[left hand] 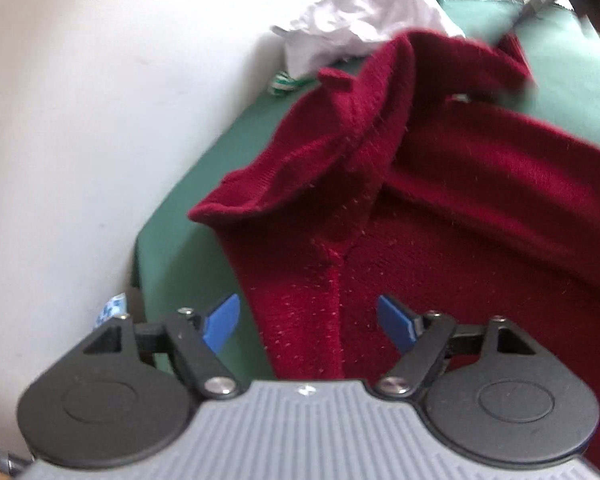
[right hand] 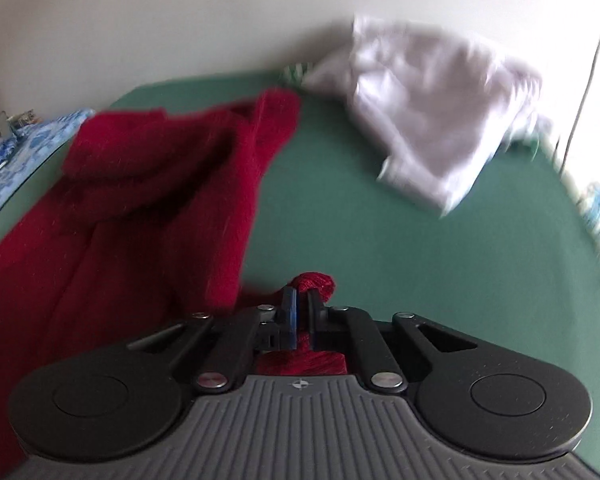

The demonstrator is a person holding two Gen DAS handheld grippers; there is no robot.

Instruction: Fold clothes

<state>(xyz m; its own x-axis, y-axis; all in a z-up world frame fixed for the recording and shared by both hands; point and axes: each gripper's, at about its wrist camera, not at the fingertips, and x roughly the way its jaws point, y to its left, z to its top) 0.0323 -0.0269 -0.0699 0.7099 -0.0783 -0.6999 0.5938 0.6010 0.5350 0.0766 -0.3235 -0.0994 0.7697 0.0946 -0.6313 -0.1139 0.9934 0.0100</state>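
A dark red knitted sweater (left hand: 440, 208) lies on a green table (left hand: 171, 216), its collar and one shoulder rumpled upward. My left gripper (left hand: 308, 322) hovers over the sweater's near edge, open, blue pads wide apart and touching nothing. In the right wrist view the same sweater (right hand: 139, 208) spreads over the left half of the table (right hand: 420, 248). My right gripper (right hand: 302, 304) is shut on a bunched fold of the red sweater, with a tuft of red knit poking out past its fingertips.
A crumpled white garment (right hand: 432, 120) lies at the table's far side by a pale wall (left hand: 79, 100). Blue patterned cloth (right hand: 27, 148) sits off the table's left edge. A thin cable (right hand: 592, 52) hangs at the right.
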